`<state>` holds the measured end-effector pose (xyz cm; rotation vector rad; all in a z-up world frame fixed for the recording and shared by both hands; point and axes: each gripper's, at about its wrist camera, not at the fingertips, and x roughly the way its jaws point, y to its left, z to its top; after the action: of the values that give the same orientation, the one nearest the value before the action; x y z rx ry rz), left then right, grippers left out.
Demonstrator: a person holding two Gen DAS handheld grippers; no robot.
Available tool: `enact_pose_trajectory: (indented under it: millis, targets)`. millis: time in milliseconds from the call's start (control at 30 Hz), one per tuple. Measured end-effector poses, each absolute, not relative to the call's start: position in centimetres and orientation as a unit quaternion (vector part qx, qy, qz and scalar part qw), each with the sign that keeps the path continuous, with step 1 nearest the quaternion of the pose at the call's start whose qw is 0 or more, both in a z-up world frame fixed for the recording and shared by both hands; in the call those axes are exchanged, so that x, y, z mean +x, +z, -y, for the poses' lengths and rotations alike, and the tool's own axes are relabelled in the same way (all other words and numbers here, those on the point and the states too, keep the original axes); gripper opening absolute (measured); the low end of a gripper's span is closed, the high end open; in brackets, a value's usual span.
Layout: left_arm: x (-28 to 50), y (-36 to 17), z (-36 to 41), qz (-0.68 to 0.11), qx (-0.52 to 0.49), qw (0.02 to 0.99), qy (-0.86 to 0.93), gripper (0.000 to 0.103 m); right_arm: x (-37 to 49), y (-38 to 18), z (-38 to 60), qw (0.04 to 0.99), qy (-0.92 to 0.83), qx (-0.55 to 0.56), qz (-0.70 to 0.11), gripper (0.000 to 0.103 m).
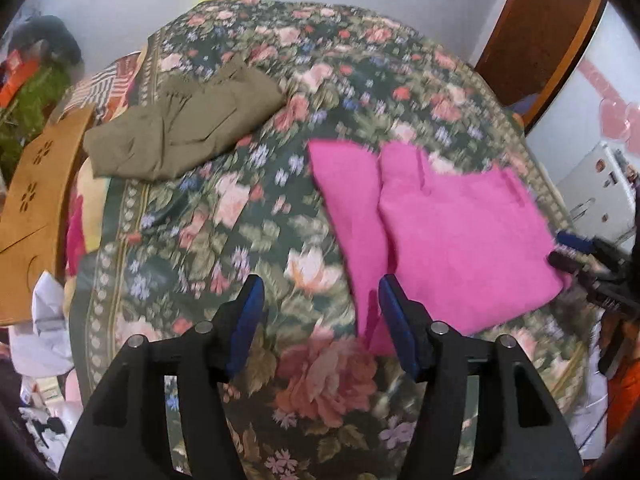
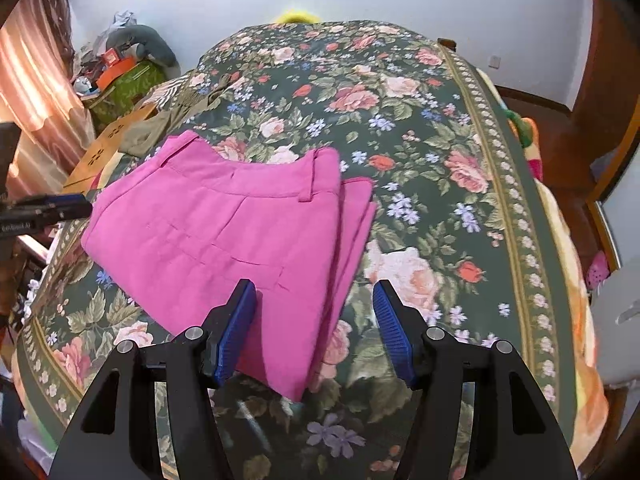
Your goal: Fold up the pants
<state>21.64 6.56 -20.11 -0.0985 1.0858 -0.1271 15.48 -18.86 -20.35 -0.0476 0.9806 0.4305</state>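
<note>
The folded pink pants (image 2: 224, 224) lie on the floral bed (image 2: 420, 128), just ahead of the right gripper (image 2: 314, 304), both grippers' jaws released and empty.

Folded pink pants (image 2: 224, 232) flat on floral bedspread (image 2: 440, 160); right gripper (image 2: 314, 312) jaws apart, empty

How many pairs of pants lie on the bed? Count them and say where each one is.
2. The pink pants lie folded near the bed's front edge. The olive pants lie folded farther back by the left edge. Others may be hidden.
</note>
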Motion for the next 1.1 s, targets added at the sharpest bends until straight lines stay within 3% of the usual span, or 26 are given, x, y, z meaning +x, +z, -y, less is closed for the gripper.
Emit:
enact_pose_trajectory:
  millis: [67, 500, 600, 733, 900, 1100]
  targets:
    - [22.4, -19.7, -6.6, -0.516, -0.073, 0.849, -0.085, 0.060, 15.5, -20.2, 19.0, 0.862, 0.202, -0.018, -0.465, 0.066]
    - [28.7, -24.3, -3.9, -0.566, -0.098, 0.807, -0.139, 0.061, 19.2, -23.1, 19.2, 0.833, 0.246, 0.058, -0.493, 0.066]
    - [29.2, -24.6, -3.5, -0.565, -0.097, 0.807, -0.140, 0.058, 19.8, -23.3, 19.0, 0.834, 0.249, 0.055, -0.489, 0.054]
    - [29.4, -24.5, -2.8, -0.560, -0.091, 0.809, -0.151, 0.043, 20.5, -23.3, 19.1, 0.833, 0.259, 0.071, -0.484, 0.028]
    - [29.1, -23.9, -2.3, -0.547, -0.075, 0.821, -0.144, 0.028, 20.6, -22.7, 18.8, 0.839, 0.256, 0.067, -0.475, 0.017]
    - [27.7, -22.0, -2.0, -0.519, -0.047, 0.843, -0.134, 0.022, 20.1, -20.1, 17.6, 0.857, 0.258, 0.042, -0.444, 0.011]
